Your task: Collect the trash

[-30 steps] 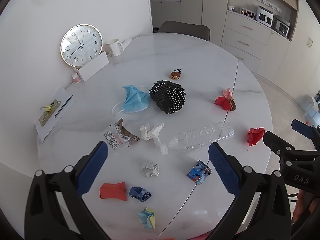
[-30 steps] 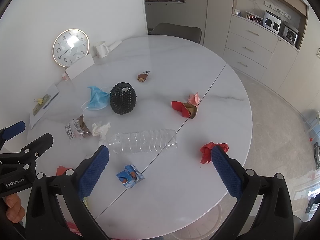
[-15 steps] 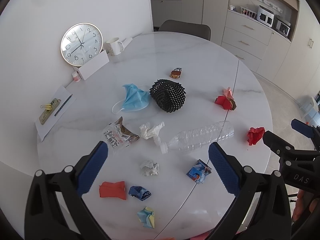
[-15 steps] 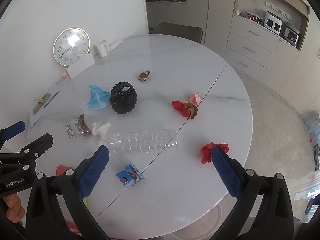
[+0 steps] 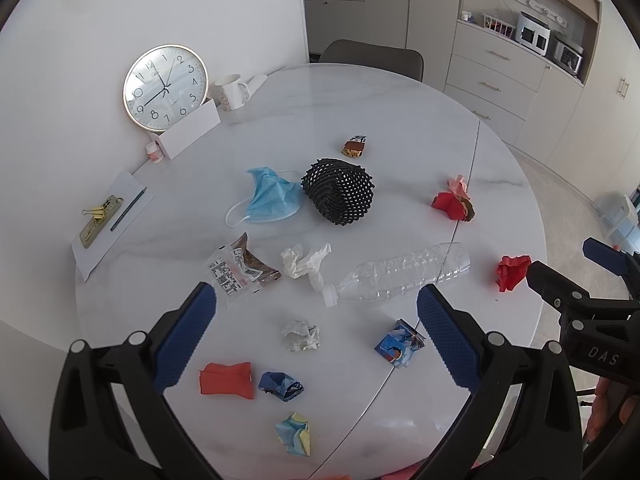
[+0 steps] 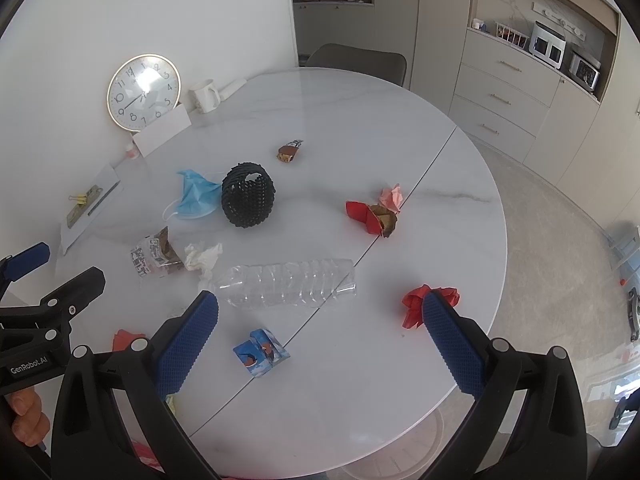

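Both claws, left claw (image 5: 316, 316) and right claw (image 6: 320, 320), gape wide, holding nothing. Mid-frame, the clear bottle (image 5: 396, 276) lies on its side on the desk (image 5: 360, 112). A careless pinch may roll it away.

We saw a bench (image 5: 360, 112) of glossy white marble-look stone with grey veins. On it lay a clear, ribbed plastic bottle (image 5: 400, 276), a soft blue cloth-like face mask (image 5: 272, 196), a matt black mesh basket (image 5: 340, 196), crumpled white tissue (image 5: 306, 262), and creased red paper (image 5: 512, 272). A shiny printed film wrapper (image 5: 240, 272) lay beside the tissue. The left hand-held gripper (image 5: 316, 336) had matt black plastic arms and blue knobbly pads (image 5: 188, 336). The clock (image 5: 166, 88) had a polished metal rim.
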A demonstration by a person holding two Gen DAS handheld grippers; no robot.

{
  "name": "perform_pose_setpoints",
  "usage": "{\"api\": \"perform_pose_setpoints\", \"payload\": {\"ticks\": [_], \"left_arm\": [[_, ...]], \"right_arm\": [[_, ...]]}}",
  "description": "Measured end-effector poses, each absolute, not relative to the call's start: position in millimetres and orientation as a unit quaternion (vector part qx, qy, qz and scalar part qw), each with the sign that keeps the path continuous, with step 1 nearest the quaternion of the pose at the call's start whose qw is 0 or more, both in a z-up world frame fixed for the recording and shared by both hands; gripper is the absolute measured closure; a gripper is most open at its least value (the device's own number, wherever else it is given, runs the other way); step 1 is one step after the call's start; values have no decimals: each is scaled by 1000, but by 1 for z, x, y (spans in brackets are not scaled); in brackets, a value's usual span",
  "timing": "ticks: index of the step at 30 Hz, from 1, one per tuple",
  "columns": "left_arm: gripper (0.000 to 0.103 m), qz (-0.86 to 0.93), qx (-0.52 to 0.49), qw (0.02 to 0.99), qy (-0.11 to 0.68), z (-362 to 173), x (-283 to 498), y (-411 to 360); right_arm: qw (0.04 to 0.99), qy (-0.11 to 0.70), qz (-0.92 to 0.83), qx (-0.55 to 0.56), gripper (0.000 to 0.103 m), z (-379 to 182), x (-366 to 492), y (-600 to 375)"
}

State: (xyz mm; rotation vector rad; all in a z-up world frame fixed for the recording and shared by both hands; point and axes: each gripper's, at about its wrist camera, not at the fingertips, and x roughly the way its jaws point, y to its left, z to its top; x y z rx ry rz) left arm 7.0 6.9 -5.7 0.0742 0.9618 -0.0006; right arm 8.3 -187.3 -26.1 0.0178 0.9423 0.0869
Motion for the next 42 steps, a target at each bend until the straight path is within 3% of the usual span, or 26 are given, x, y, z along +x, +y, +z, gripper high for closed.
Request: {"api": "perform_pose_setpoints", "payload": {"ticks": [42], "left_arm": [[6, 3, 33, 887, 460, -5, 9, 8]], "right_arm": [[890, 454, 40, 6, 2, -23, 9, -188]]}}
